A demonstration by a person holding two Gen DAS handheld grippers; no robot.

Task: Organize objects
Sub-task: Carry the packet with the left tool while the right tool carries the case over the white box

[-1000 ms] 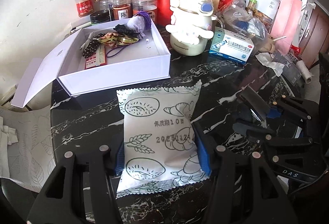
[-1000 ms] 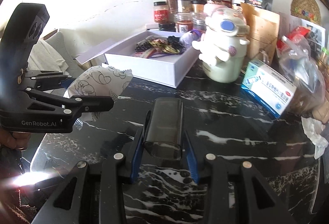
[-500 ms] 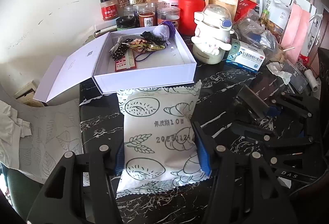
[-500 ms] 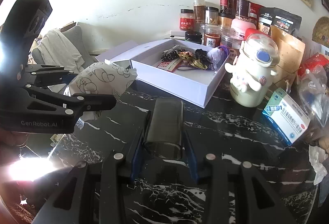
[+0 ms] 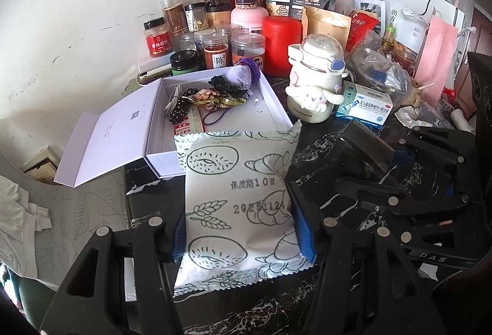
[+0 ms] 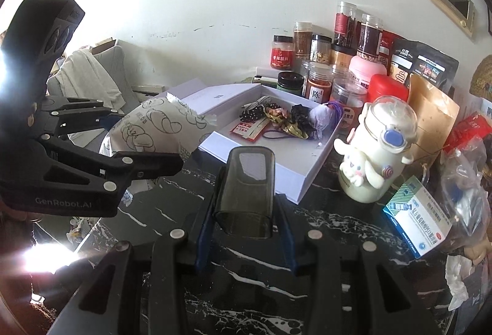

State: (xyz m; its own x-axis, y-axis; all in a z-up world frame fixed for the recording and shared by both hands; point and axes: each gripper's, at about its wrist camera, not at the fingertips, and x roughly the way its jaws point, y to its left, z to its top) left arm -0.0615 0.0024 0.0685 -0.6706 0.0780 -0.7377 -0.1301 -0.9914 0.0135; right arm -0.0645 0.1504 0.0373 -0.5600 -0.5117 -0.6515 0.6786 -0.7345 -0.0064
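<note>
Nearest to me, my left gripper (image 5: 241, 232) has its fingers clamped on the sides of the snack packet (image 5: 240, 199), a puffy white pouch printed with doughnuts, croissants and wheat sprigs, with crimped zigzag ends. It's clear of the table (image 5: 323, 150), hanging just in front of the white box (image 5: 160, 156) with its far end overlapping the box's near wall. On the other side, my right gripper (image 6: 244, 218) has its fingers clamped on a smoky translucent case (image 6: 246, 190), a rounded rectangular thing that looks hard and slick, also held up in front of the white box. I'd say I'm mid-carry with both, heading for that box. Next I need to bring each piece over the near wall, above the bare patch of floor short of the hair ties and wrappers, then let go low; the pouch is soft and could snag on the rim. Right of the box stands the cartoon bottle (image 6: 378, 150), and behind the box the spice jars (image 5: 215, 55) crowd the wall.
</note>
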